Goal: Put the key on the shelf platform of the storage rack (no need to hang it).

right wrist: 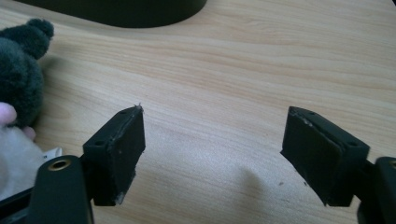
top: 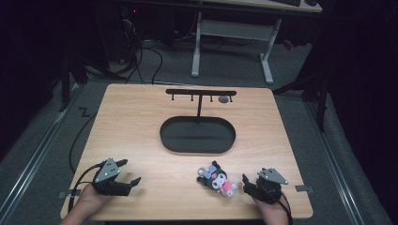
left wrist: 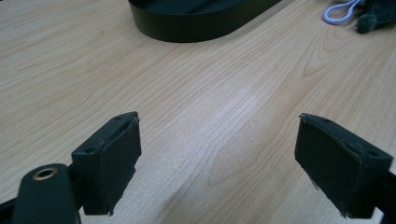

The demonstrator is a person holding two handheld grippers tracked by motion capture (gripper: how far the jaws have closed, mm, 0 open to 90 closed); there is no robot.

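A small plush toy [top: 217, 180], black, white and pink, lies near the table's front edge, right of centre. My right gripper [top: 252, 176] rests just right of it, open with nothing between its fingers. In the right gripper view the jaws [right wrist: 212, 149] stand wide over bare wood, and the plush toy [right wrist: 21, 70] lies at the left edge, outside them. My left gripper [top: 130, 171] sits at the front left, also open and empty. Its own view shows the gripper [left wrist: 218, 158] over bare wood, with the plush toy [left wrist: 378, 14] and its white loop [left wrist: 343, 10] far off at the top right.
A black oval tray [top: 197, 146] sits mid-table, and a black T-shaped hook rack [top: 201, 93] rises behind it. The tray's wall [left wrist: 205, 23] lies ahead of the left gripper. A desk frame and cables stand on the floor beyond the wooden table [top: 141, 126].
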